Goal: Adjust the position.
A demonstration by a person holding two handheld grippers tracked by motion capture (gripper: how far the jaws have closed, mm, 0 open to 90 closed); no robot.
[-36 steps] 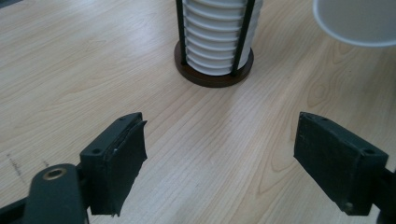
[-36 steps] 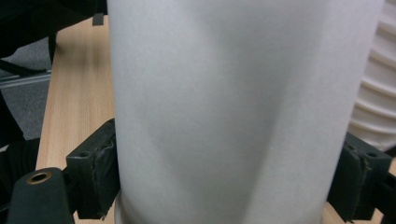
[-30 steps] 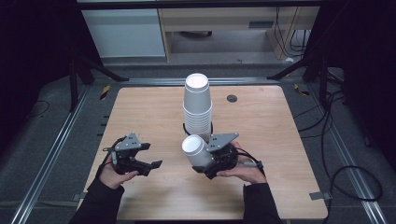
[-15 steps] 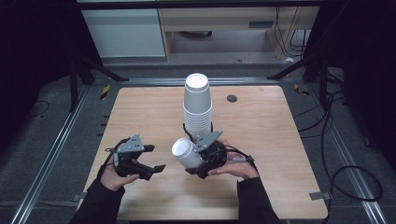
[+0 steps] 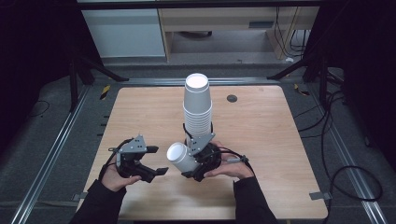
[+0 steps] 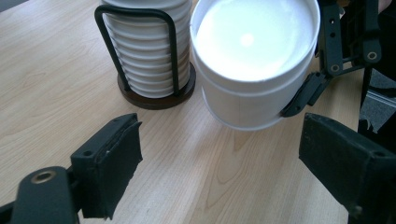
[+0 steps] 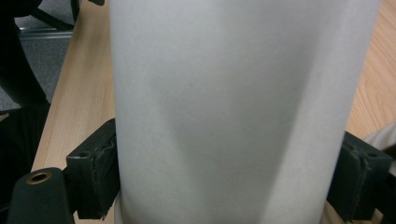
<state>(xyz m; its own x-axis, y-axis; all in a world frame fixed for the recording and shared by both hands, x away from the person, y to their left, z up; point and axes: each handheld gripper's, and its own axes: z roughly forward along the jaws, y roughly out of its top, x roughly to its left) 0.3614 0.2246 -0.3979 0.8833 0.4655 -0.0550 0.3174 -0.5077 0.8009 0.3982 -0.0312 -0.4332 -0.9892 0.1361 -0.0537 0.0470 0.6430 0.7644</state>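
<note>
Apparently one white paper cup [image 5: 180,157] is already off the stack of cups [image 5: 198,103], which stands in its black wire holder [image 6: 135,51] just behind the right gripper [image 5: 198,156]; many remain. That gripper clamps the cup's sides, base pointing at the left gripper [image 5: 152,171], which hangs empty with jaws wide apart, just short of the cup.
</note>
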